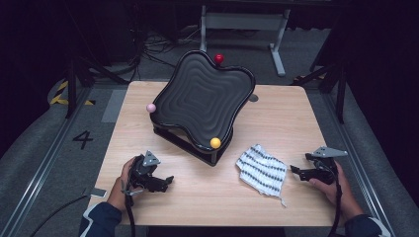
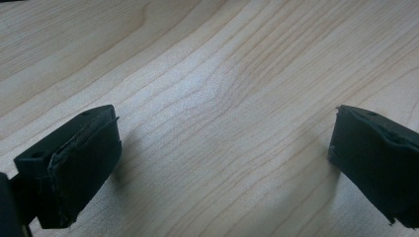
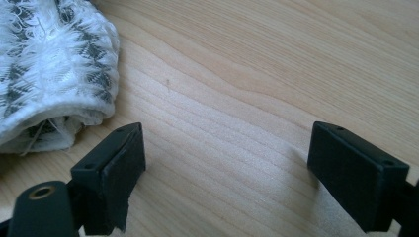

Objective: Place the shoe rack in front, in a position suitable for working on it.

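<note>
Left gripper [image 1: 168,180]: nearest to us, at the near-left part of the desk [image 1: 207,197], held in the left hand [image 1: 124,185]; it lies low over the wood and points toward the desk's middle.
Left jaws: we see them standing wide apart in the left gripper view [image 2: 222,163], with only bare wood grain between them; they hold nothing.
Right gripper [image 1: 295,170]: near the near-right corner of the desk, held in the right hand [image 1: 336,190], pointing toward the cloth.
Right jaws: wide apart in the right gripper view [image 3: 225,168], bare wood between them; nothing is gripped.
Cloth [image 1: 262,170]: a white cloth with rows of dark marks, lying crumpled on the desk toward the near-right, between the tray and the right gripper. In the right gripper view its folded edge [image 3: 54,69] lies just beyond one jaw, close to it but apart.
Tray [image 1: 202,98]: a black wavy-edged tray with ribbed rings, tilted on a dark stand, in the middle of the desk toward the far edge.
Balls: we see a yellow ball [image 1: 215,142] at the tray's near corner, a pink ball [image 1: 151,107] at its left rim, and a red ball [image 1: 219,58] at its far rim.
Cables: one trails from each gripper off the near edge of the desk.
</note>
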The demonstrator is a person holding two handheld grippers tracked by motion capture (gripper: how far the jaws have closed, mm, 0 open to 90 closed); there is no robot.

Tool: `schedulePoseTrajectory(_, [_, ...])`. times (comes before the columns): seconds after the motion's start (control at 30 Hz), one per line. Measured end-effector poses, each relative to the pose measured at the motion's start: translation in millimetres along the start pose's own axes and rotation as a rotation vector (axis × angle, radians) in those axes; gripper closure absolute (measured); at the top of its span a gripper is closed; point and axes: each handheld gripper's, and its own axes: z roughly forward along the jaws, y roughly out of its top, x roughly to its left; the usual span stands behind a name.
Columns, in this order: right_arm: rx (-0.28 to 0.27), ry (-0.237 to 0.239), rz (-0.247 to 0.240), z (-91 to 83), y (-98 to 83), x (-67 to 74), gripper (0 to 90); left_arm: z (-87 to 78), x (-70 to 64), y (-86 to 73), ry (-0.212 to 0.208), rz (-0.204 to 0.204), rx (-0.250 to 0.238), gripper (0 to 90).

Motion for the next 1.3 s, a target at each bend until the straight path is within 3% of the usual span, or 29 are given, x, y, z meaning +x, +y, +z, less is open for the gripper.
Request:
schedulePoseTrajectory(0.3, [0.016, 0.014, -0.006, -1.6, -0.3, -2.2, 15.1, -1.6, 5.8, -1.3, -0.027, 0.045, 0.003, 0.2])
schedulePoseTrajectory(0.43, [0.030, 0.020, -0.013, -3.3, -0.1, -1.5, 15.7, -5.1, 5.6, -4.9, -0.030, 0.037, 0.007, 0.3])
schedulePoseTrajectory(0.53, [0.029, 0.050, -0.019, -6.9, 1.8, 1.6, 24.6, -6.6, 4.0, -7.5, -0.022, 0.028, -0.001, 0.5])
schedulePoseTrajectory(0.6, [-0.007, 0.099, 0.000, -12.7, 9.1, 8.7, 22.9, -6.7, 4.5, -7.8, -0.016, 0.033, -0.005, 0.4])
schedulePoseTrajectory(0.67, [-0.043, 0.103, -0.040, -19.2, 18.4, 19.8, 22.8, -6.4, 4.1, -7.9, -0.022, 0.024, -0.004, 0.2])
schedulePoseTrajectory(0.8, [-0.086, 0.158, -0.104, -26.6, 32.1, 43.6, 23.4, -6.1, 6.7, -6.2, -0.034, 0.039, 0.007, 0.0])
schedulePoseTrajectory(0.9, [-0.070, 0.191, -0.160, -25.4, 37.2, 61.5, 22.8, -4.6, 7.3, -4.6, -0.033, 0.036, 0.004, 0.0])
schedulePoseTrajectory(1.0, [-0.064, 0.208, -0.186, -23.8, 40.4, 73.0, 22.8, -4.2, 7.1, -4.5, -0.028, 0.035, 0.002, 0.1])
schedulePoseTrajectory(1.3, [-0.008, 0.202, -0.275, -0.5, 51.5, 100.2, 19.8, -4.6, 7.5, -4.3, -0.031, 0.038, 0.007, 0.1])
